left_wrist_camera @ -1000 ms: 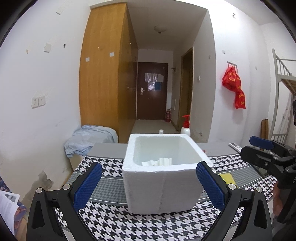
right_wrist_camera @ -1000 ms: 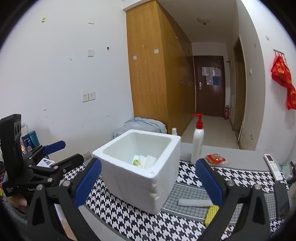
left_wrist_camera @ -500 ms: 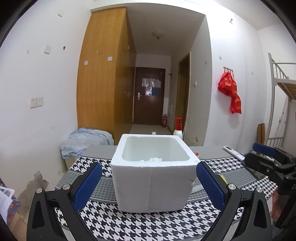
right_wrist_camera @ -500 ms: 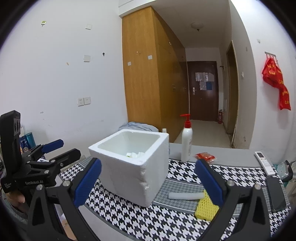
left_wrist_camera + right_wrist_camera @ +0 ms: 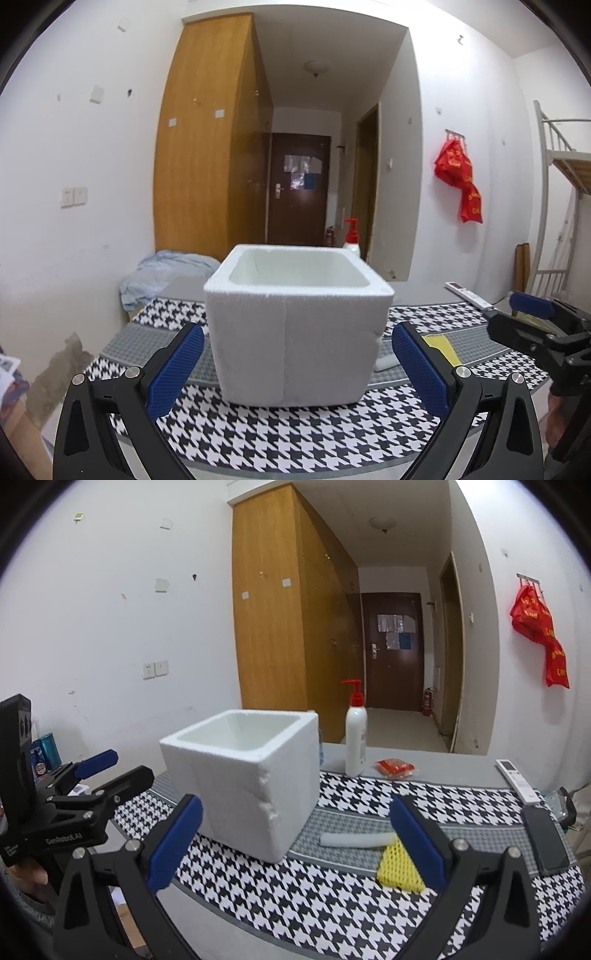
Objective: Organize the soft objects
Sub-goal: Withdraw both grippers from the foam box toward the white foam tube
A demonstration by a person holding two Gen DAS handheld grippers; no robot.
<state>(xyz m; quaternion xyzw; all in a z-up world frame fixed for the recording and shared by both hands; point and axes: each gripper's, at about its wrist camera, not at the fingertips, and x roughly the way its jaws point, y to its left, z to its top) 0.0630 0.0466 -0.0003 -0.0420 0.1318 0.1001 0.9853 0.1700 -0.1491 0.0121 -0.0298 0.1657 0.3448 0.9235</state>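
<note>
We hold our left claw [image 5: 295,365] wide before the foam box [image 5: 295,325]. Our right claw [image 5: 295,843] gapes empty too, above the yellow foam net [image 5: 399,867].

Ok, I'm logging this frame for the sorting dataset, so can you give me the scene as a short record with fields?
container: white foam box, open top, on the houndstooth mat
soft items outside box: yellow foam net and white foam tube, right of the box
box contents: not visible from here
left hand-held gripper: open, empty, facing the box
right hand-held gripper: open, empty
other: pump bottle, red packet, remote, phone
</note>
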